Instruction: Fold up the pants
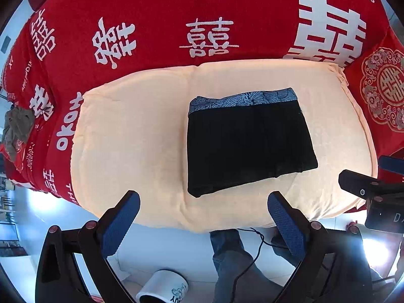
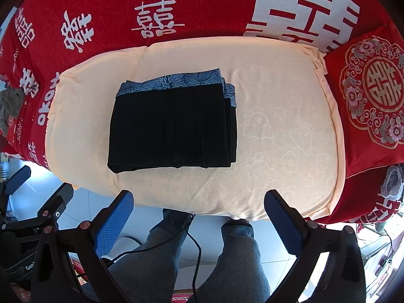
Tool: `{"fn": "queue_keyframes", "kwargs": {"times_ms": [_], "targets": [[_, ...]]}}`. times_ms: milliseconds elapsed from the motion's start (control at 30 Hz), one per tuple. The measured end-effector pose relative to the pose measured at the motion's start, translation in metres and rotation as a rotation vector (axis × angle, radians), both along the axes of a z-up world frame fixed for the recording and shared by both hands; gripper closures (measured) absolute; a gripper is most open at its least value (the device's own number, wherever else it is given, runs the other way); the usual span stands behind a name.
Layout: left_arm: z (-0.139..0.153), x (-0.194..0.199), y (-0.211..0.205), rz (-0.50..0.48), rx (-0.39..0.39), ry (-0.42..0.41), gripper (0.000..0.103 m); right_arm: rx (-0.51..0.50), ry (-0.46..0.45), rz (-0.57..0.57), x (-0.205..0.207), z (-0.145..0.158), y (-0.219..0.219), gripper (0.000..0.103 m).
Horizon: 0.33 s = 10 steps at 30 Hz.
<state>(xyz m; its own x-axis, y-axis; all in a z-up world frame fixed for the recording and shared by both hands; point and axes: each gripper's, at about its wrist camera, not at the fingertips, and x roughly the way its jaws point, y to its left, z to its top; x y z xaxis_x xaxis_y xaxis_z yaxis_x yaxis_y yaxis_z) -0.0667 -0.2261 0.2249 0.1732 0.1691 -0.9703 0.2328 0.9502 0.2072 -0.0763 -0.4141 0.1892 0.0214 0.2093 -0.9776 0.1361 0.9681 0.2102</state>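
Black pants (image 2: pixel 174 126) lying folded on peach cushion (image 2: pixel 277 139), left claw (image 1: pixel 203 217) and right claw (image 2: pixel 199 214) both hovering released, gripping nothing

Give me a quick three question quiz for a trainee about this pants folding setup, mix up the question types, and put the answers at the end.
1. True or false: the black pants lie folded into a compact rectangle on the cream cushion.
2. Multiple choice: the left gripper and right gripper are A) both shut on the pants, B) both open and clear of the pants, C) one open, one shut.
3. Fill in: the patterned blue-grey waistband runs along the ____ edge of the folded pants, seen from the grippers.

Key: 1 true. 2 B. 3 far.
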Motion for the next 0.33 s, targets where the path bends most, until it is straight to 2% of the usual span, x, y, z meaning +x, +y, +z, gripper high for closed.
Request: {"fn": "queue_keyframes", "kwargs": {"times_ms": [133,267,333], "targets": [[-0.0017,0.0016,0.0012,-0.004,-0.012,0.01,0.002,-0.002,0.001,0.002,0.0006,0.0,0.0008,0.0],[0.0027,0.0031,0.0014,-0.006,-0.074,0.0,0.002,-0.009,0.001,0.023,0.0038,-0.0005,0.0012,0.0],[0.0043,0.0031,-0.0001,-0.015,-0.067,-0.007,0.002,-0.012,0.001,0.035,0.0081,-0.0003,0.0008,0.0]]}}
